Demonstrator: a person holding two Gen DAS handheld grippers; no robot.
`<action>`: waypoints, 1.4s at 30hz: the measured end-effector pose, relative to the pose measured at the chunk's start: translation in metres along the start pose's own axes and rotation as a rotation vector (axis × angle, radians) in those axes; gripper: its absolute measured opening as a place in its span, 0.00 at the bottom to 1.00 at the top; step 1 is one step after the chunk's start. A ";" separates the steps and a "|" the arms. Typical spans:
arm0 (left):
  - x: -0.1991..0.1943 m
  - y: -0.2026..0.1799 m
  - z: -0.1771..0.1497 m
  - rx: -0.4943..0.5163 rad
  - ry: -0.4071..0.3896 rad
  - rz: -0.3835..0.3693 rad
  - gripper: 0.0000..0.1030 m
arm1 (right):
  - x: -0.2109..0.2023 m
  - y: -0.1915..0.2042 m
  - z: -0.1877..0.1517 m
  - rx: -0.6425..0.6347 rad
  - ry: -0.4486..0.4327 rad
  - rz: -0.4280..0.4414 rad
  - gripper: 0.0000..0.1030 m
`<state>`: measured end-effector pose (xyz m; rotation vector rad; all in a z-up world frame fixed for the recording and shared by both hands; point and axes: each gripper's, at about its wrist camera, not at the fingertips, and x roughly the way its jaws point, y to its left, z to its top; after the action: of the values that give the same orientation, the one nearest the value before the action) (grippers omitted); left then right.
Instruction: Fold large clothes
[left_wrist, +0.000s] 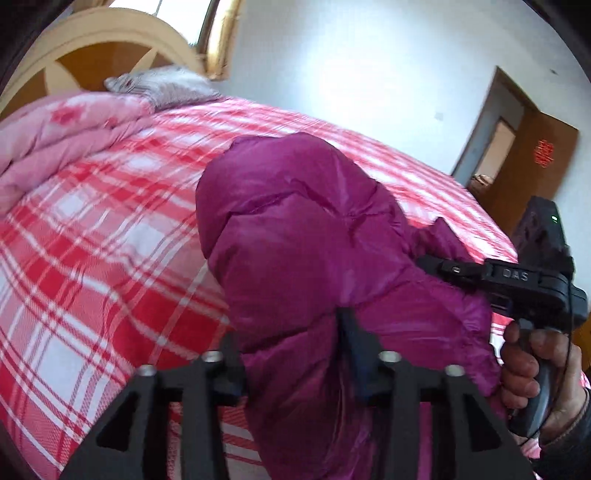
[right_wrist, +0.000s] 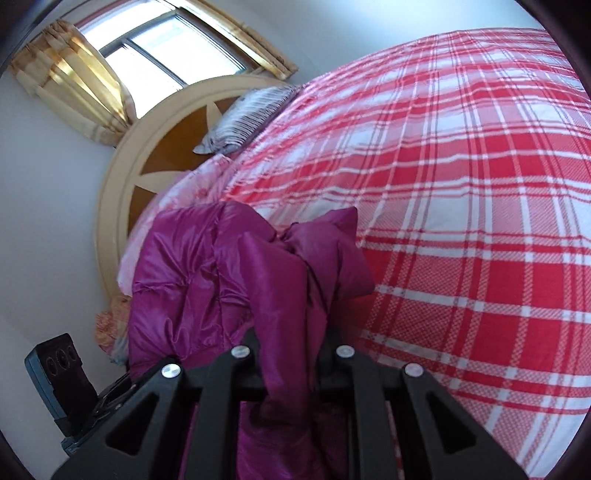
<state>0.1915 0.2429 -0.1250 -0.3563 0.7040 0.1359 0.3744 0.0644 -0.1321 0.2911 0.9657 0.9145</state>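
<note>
A puffy purple jacket (left_wrist: 295, 229) is bunched over the red plaid bed (left_wrist: 92, 240). In the left wrist view its fabric fills the fairly wide gap of my left gripper (left_wrist: 291, 343) and touches both fingers. The right gripper (left_wrist: 432, 263), held by a hand (left_wrist: 524, 369), reaches in from the right with its tips buried in the jacket's edge. In the right wrist view a fold of the jacket (right_wrist: 221, 273) runs down through my right gripper (right_wrist: 291, 354), whose fingers stand close together on it. The rest of the jacket is heaped to the left on the bed (right_wrist: 461, 221).
A folded pink quilt (left_wrist: 55, 147) and a striped pillow (right_wrist: 243, 114) lie by the round headboard (right_wrist: 122, 192). A curtained window (right_wrist: 166, 48) is behind it. A brown door (left_wrist: 535, 166) stands at the far right. A dark device (right_wrist: 59, 373) shows at the lower left.
</note>
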 end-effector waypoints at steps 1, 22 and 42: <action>0.004 0.003 -0.004 -0.013 0.003 -0.004 0.54 | 0.003 -0.003 -0.002 0.006 0.006 -0.010 0.17; -0.036 -0.012 -0.008 0.019 -0.061 0.106 0.70 | -0.007 -0.004 -0.016 -0.062 0.021 -0.167 0.50; -0.169 -0.051 0.004 0.113 -0.301 0.007 0.79 | -0.170 0.123 -0.077 -0.306 -0.351 -0.309 0.93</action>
<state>0.0789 0.1963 0.0026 -0.2188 0.4129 0.1525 0.2043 -0.0062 -0.0044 0.0351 0.5179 0.6851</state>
